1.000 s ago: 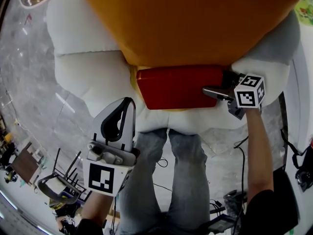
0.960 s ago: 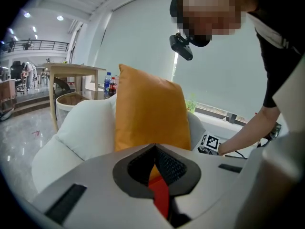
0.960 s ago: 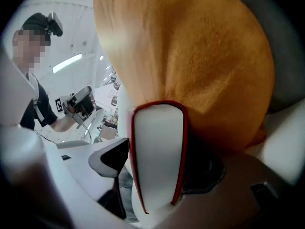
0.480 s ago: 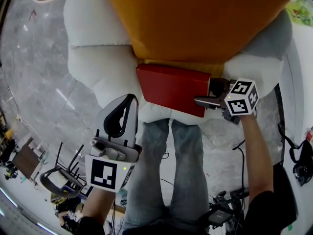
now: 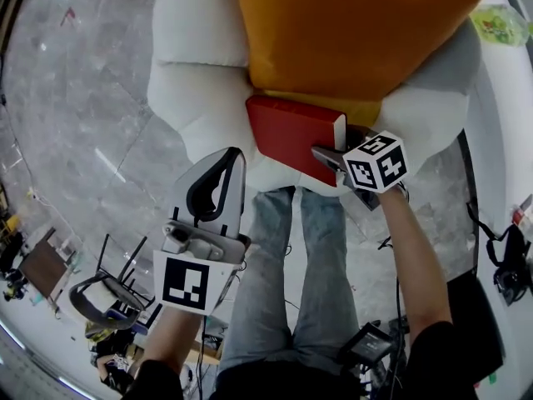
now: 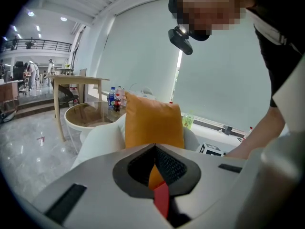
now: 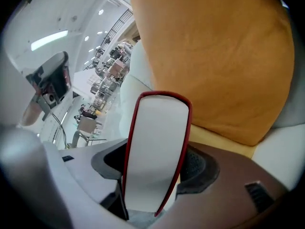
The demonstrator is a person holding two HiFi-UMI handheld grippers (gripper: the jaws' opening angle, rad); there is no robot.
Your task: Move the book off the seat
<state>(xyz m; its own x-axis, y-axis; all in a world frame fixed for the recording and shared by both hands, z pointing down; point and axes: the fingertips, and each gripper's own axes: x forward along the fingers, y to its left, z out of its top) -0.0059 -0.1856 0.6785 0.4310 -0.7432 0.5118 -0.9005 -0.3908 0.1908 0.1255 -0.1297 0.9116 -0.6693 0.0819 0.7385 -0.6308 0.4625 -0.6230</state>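
Observation:
A red hardcover book [image 5: 291, 132] hangs tilted just above the front of the white armchair's seat [image 5: 200, 98], below an orange cushion [image 5: 358, 32]. My right gripper [image 5: 331, 154] is shut on the book's right edge. In the right gripper view the white page edge of the book [image 7: 155, 147] stands between both pads, and the jaws have just been closing on it. My left gripper [image 5: 231, 153] hovers in front of the chair's left side, shut with nothing in it. In the left gripper view its jaws meet, with the cushion [image 6: 152, 123] beyond them.
A round glass table [image 6: 88, 116] with bottles [image 6: 114, 100] stands behind the chair. The person's legs [image 5: 283, 265] are right in front of the seat. Chairs [image 5: 100, 311] sit at lower left; cables and a black bag [image 5: 508, 273] lie on the right floor.
The right gripper has raised the book off the seat and swung it left, tilting it. The left gripper has risen beside the chair, still shut.

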